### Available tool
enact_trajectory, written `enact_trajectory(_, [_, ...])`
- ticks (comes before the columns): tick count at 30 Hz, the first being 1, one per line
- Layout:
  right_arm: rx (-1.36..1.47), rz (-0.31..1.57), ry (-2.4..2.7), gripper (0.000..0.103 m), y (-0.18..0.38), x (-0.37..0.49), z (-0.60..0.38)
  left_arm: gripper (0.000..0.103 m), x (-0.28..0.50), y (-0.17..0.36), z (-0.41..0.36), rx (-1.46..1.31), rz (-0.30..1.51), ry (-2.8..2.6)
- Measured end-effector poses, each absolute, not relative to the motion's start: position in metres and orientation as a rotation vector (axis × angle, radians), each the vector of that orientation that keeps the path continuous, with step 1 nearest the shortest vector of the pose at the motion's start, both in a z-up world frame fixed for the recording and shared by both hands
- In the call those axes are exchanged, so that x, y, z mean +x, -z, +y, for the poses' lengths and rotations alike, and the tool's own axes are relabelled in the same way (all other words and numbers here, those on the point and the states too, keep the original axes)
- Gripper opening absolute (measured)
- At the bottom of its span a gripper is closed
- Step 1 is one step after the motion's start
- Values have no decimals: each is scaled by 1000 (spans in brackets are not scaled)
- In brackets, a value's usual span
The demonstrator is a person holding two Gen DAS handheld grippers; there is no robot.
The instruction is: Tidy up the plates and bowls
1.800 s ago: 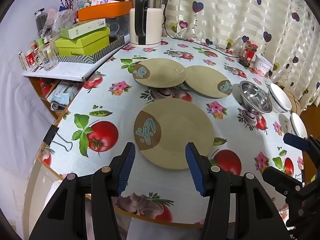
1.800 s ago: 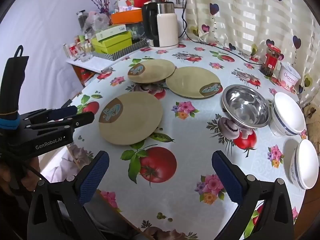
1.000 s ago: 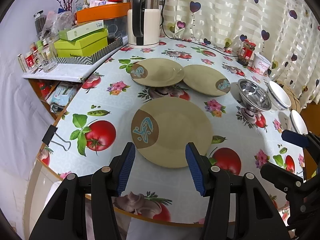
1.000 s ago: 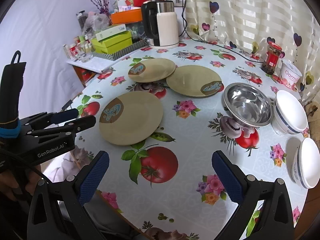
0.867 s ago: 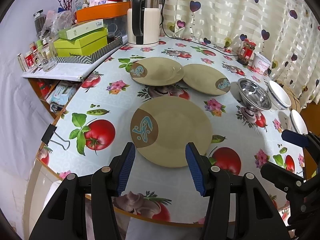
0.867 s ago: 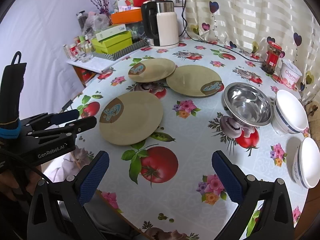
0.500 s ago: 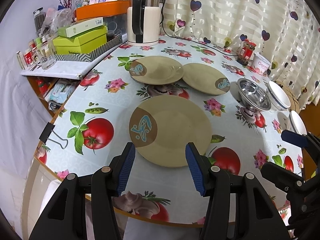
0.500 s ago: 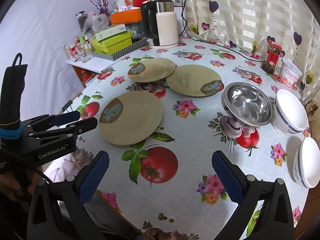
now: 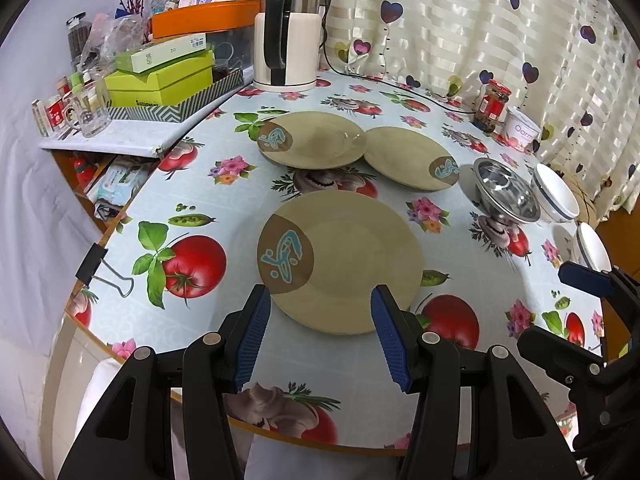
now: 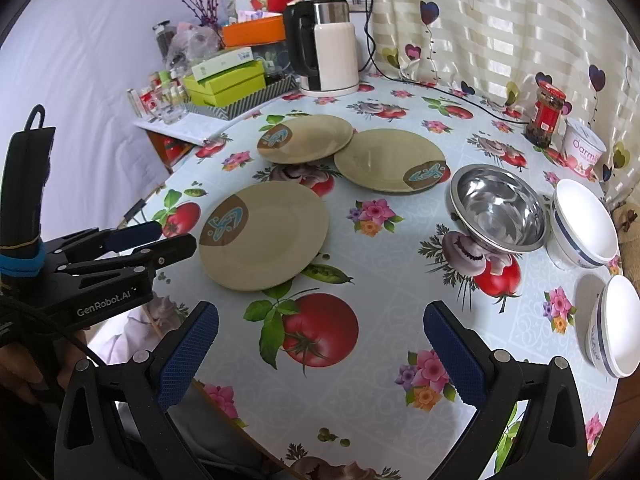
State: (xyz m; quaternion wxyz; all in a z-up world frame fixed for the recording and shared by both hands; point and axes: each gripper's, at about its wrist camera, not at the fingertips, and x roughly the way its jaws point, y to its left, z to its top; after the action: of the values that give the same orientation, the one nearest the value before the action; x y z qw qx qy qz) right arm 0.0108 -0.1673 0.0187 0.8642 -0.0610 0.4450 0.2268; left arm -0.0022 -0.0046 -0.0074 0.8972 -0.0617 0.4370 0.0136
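You are holding the left gripper (image 9: 318, 322) parted and empty over the near plate's (image 9: 344, 258) near rim, and the right gripper (image 10: 320, 342) wide apart, gripping nothing. Two more plates (image 10: 306, 138) are overlapping at 12 o'clock, while the steel bowl (image 10: 498, 208) and white bowls (image 10: 584, 222) are sitting at 2 o'clock.

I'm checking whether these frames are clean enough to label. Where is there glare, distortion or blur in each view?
Left wrist view: fisheye bends the table edge, corners go black, and the backlit striped curtain is bright; the nearest tan plate is sharp. Right wrist view: same bending, bright highlights inside the steel bowl, the white bowl nearly washed out; no motion blur.
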Motion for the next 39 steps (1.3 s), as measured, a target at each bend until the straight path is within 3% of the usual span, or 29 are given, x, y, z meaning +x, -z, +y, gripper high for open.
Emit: enact_trajectory(39, [-110,955,-489,103,-14,23,-167,53,8,6,-6,-133,910,-14])
